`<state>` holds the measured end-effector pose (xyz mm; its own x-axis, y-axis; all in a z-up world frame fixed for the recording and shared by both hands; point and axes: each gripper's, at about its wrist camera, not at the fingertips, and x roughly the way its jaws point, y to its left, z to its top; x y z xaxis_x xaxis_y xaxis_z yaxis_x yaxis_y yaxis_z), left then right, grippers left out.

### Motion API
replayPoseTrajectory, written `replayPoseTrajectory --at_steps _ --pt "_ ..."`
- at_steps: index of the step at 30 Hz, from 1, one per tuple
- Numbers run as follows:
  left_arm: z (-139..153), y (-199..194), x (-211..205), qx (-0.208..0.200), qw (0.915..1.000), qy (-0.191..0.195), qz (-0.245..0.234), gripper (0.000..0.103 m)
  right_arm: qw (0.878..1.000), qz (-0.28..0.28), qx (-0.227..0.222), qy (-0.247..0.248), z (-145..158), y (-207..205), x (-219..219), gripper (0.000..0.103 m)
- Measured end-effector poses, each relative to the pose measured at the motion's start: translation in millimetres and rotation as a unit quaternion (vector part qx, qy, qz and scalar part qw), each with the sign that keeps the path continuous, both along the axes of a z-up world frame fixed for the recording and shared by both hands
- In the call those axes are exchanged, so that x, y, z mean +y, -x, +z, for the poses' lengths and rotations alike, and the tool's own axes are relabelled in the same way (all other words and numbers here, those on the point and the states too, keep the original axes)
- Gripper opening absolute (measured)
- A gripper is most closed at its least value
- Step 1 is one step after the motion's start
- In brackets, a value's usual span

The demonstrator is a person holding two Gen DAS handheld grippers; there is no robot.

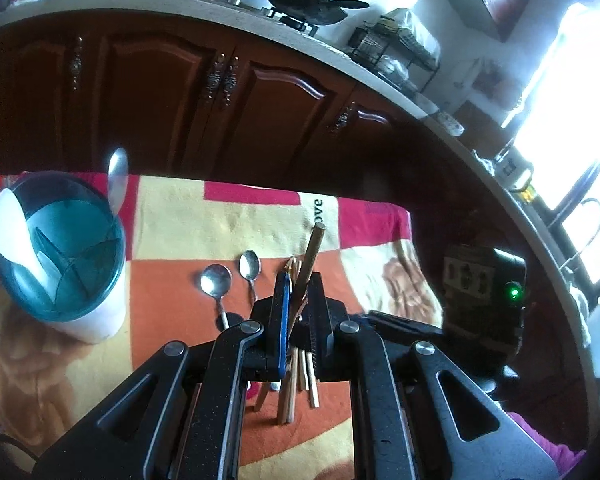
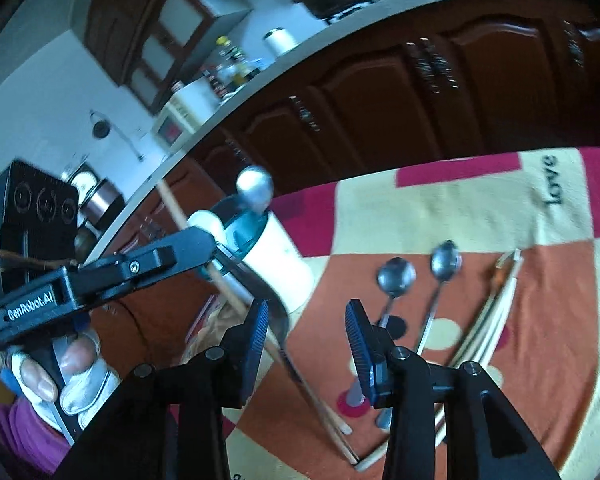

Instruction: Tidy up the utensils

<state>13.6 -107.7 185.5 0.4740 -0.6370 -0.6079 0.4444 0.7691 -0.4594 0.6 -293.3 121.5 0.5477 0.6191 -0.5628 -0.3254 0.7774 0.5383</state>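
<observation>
Left hand-held gripper (image 1: 298,300); one chopstick (image 1: 310,258); two spoons (image 1: 216,282)

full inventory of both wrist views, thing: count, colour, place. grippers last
utensil holder: 1, white with teal divided top, far left of the cloth
spoons in holder: 2, one white plastic, one silver metal, standing in separate compartments
spoons on cloth: 2, silver, side by side mid-cloth
loose chopsticks: a bundle, exact count unclear, pale wood, lying right of the spoons
held chopstick: 1, brown wood, tilted up off the cloth
cloth: 1, red, orange and cream patchwork, covers the table
left gripper: black, fingers shut on the held chopstick
right gripper: black, fingers open, empty, above the cloth
</observation>
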Motion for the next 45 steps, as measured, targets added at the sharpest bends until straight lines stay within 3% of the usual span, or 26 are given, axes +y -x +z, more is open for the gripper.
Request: replayPoseTrajectory --at_steps 2,5,11,17,25,31,36,41,45 --pt "0.5 0.3 1.2 0.000 1.0000 0.004 -0.003 0.007 1.000 0.006 -0.006 0.012 0.3 -2.9 6.0 0.038" --pt "2.2 1.5 2.5 0.001 0.9998 0.015 -0.015 0.007 0.999 0.030 -0.011 0.003 -1.4 -7.3 12.6 0.028" --pt "2.8 -3.1 10.3 0.008 0.9996 0.023 -0.014 0.007 0.999 0.046 -0.019 0.018 -4.7 -13.5 21.9 0.028" --pt "-1.5 -4.4 15.5 0.015 0.9994 0.030 -0.011 0.007 0.999 0.040 0.008 0.003 -18.7 -12.3 19.2 0.028" --pt "-9.8 -0.6 21.9 0.014 0.9998 0.015 -0.005 0.006 0.998 0.058 0.012 0.013 -22.4 -11.6 36.9 0.028" --pt "-10.9 10.0 41.9 0.005 1.0000 0.007 0.000 0.004 0.997 0.015 0.033 0.061 -37.1 -30.0 34.5 0.028" --pt "-17.8 11.1 59.2 0.022 0.9994 0.018 0.017 0.005 0.994 0.014 0.050 0.094 -56.6 -63.1 51.1 0.028" --pt "-17.2 17.7 71.1 0.023 0.9993 0.022 0.018 0.005 0.983 0.026 0.088 0.160 -85.5 -95.0 67.2 0.028" --pt "-18.5 19.2 79.0 0.030 0.9989 0.026 0.025 0.005 0.982 0.025 0.086 0.167 -93.9 -112.1 72.8 0.028"
